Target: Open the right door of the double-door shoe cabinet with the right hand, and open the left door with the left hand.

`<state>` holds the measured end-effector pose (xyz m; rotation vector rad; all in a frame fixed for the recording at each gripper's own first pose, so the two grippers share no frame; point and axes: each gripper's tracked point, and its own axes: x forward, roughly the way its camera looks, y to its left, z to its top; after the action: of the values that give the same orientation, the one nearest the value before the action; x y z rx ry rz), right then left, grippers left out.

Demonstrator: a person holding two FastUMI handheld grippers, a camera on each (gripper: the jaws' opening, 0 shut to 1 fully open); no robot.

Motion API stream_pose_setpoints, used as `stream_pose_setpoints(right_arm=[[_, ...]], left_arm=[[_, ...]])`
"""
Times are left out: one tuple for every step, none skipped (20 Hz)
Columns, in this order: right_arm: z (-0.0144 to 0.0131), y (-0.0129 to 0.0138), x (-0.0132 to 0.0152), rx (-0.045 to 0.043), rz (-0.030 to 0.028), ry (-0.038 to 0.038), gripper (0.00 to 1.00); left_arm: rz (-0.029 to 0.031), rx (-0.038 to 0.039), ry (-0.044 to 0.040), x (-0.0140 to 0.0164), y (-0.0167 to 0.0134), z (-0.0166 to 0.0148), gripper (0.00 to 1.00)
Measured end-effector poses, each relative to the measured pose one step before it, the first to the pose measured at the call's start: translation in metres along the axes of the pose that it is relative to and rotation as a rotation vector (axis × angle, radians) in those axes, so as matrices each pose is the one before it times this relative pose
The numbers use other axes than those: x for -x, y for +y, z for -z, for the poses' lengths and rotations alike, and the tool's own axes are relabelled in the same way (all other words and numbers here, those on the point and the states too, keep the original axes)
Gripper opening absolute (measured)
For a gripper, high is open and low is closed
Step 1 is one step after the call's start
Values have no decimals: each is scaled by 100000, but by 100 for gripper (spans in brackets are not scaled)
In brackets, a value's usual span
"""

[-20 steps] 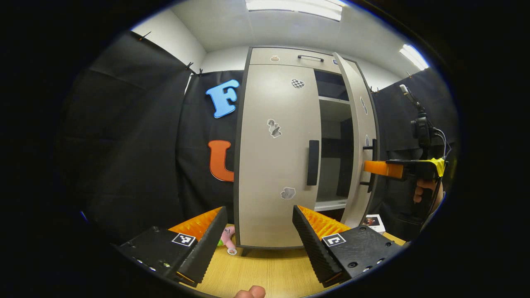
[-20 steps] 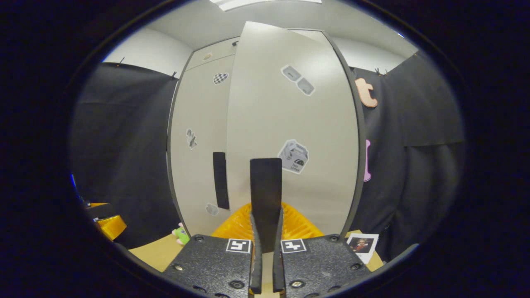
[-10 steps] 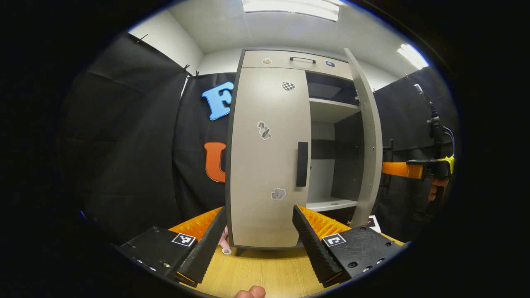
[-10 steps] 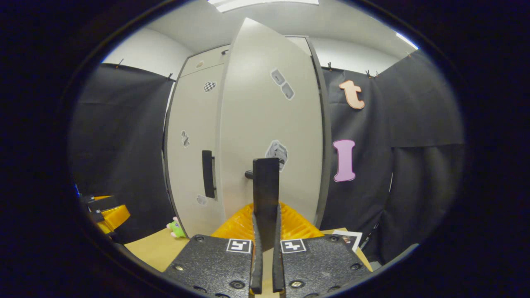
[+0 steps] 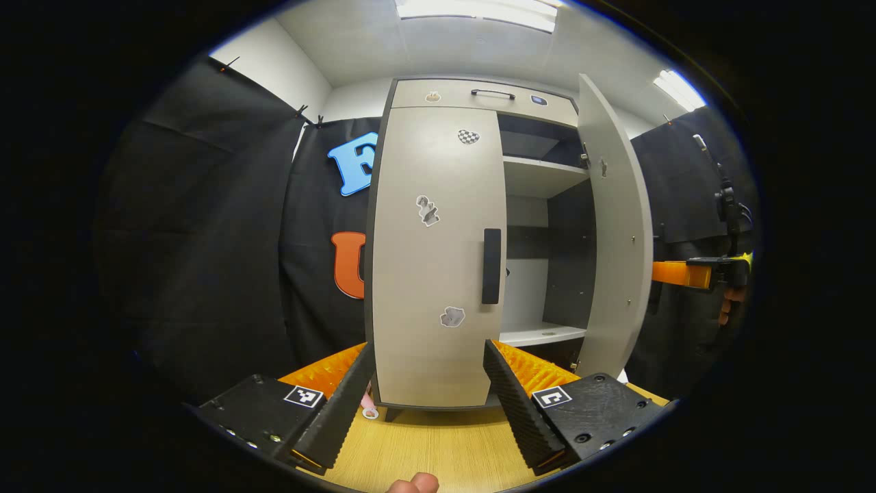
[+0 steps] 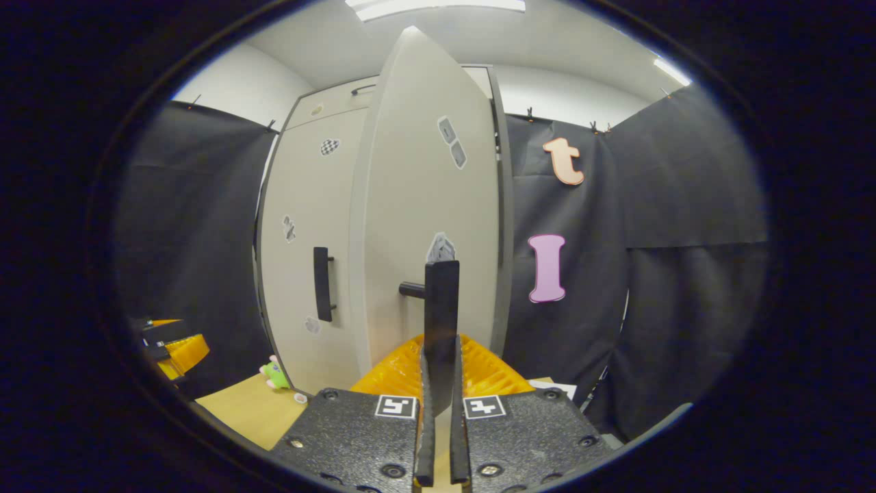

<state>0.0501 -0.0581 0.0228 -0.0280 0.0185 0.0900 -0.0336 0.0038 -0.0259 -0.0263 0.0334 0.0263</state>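
While the left gripper (image 5: 424, 397) hangs wide open and empty, the left door's handle (image 5: 491, 266) stands upright ahead, slightly right; farther off, the right gripper (image 6: 438, 383) clamps the swung-out right door's handle (image 6: 441, 322).

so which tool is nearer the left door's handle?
Hard to call. Left tool faces the left door's handle, open, short of it. Right tool is clamped on the right door's handle.

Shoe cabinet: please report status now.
Right tool shut on right door handle, right door swung open. Left tool open, left door closed. Nothing blocking.
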Motion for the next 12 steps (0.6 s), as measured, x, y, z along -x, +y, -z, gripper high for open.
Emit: stream_pose_setpoints(right_arm=[[-6, -705, 200, 651, 1610, -280, 12], [-53, -635, 211, 387, 1641, -133, 12], [128, -695, 287, 720, 1452, -20, 12], [132, -628, 198, 1022, 1123, 62, 11], [-20, -574, 88, 189, 1107, -263, 11], [58, -482, -33, -150, 917, -8, 9], [67, -603, -141, -36, 820, 78, 8], [18, -700, -218, -533, 1232, 199, 7], [-49, -751, -191, -610, 1545, -25, 7], [65, -785, -228, -902, 1806, 90, 6], [-62, -983, -165, -1004, 1891, -311, 5], [82, -610, -153, -1615, -39, 70, 4]], left_arm=[[283, 322, 86, -77, -91, 40, 95], [516, 407, -60, -62, -215, 35, 95], [463, 201, -182, -66, -218, -118, 95], [364, -121, -331, -116, -178, -88, 95], [460, -264, -401, -21, -218, -41, 95], [579, -268, -290, -66, -241, -61, 95], [728, -222, -149, -25, -374, -67, 95], [538, -109, -251, 74, -224, -60, 95], [680, -5, -388, -48, -178, -130, 95], [325, 106, -290, 149, -205, 56, 95], [152, 153, -51, 93, -52, -48, 95], [332, 694, 206, 8, -108, 102, 95]])
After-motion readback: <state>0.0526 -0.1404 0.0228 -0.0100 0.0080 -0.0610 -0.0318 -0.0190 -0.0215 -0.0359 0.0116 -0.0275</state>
